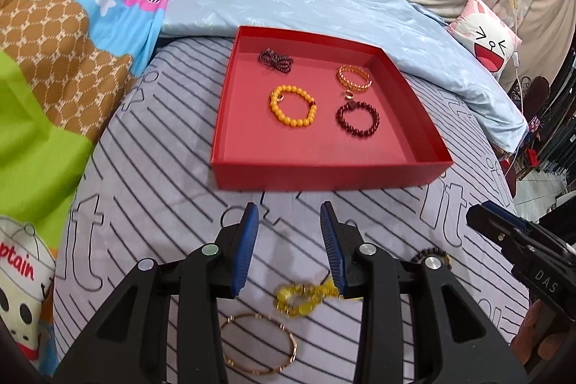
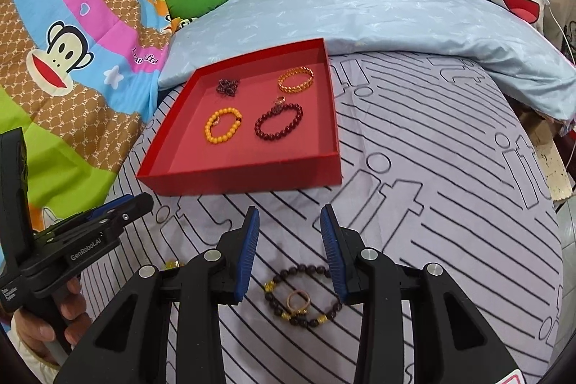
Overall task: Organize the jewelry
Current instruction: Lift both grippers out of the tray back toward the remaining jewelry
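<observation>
Bracelet [image 2: 302,294] | between fingers of right hand-held gripper [image 2: 289,254] | untouched, on bedsheet [image 2: 432,204]

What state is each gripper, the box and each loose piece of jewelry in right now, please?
left gripper: open, empty
right gripper: open, empty
red box: lidless, holding bracelets
yellow bracelet: loose on bedsheet
gold bangle: flat on bedsheet
dark beaded bracelet: on bedsheet, ring inside

red box [image 1: 324,173]: matt card | orange bead bracelet [image 1: 293,105]: glossy, smooth | thin bangle [image 1: 258,343]: shiny metal | bed sheet [image 2: 450,186]: striped cloth | hand-held gripper pads [image 2: 248,252]: ribbed blue
</observation>
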`<state>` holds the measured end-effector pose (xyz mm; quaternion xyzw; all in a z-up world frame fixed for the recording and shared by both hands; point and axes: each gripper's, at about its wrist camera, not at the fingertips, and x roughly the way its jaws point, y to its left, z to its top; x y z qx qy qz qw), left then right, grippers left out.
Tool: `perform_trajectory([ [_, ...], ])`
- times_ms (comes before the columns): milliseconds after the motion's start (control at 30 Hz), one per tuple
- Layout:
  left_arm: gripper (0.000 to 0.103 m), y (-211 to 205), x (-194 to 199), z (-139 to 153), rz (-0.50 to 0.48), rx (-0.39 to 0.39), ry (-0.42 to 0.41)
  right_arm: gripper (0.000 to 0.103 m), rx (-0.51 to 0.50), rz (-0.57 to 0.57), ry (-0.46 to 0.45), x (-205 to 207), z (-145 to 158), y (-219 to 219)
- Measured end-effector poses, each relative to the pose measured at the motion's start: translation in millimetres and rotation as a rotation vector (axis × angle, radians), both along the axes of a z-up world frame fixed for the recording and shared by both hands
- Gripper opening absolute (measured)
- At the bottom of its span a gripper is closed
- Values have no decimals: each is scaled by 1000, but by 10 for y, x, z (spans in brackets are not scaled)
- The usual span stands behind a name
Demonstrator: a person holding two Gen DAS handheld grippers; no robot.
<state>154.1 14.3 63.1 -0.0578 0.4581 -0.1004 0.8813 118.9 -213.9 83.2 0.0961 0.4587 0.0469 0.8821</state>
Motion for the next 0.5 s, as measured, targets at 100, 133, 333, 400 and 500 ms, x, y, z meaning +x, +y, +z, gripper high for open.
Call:
perform_trajectory([
  [100,35,33,-99,-48,5,0,12,35,-3,-6,16,-85,-69,-26],
  [133,36,44,-123,-61,8,0,16,35,-2,-8,23,-119,-102,-37],
  [333,36,61,-287,-164,8,-6,43,35,-2,-18,61,-269,-253,-68],
  [400,36,38,-336,-181,1,-1,44,35,-11,-18,71,-320,-300,-70],
  [500,36,-15,-396,-210,-14,6,44,35,-10,-20,86,-373,-354,-81],
])
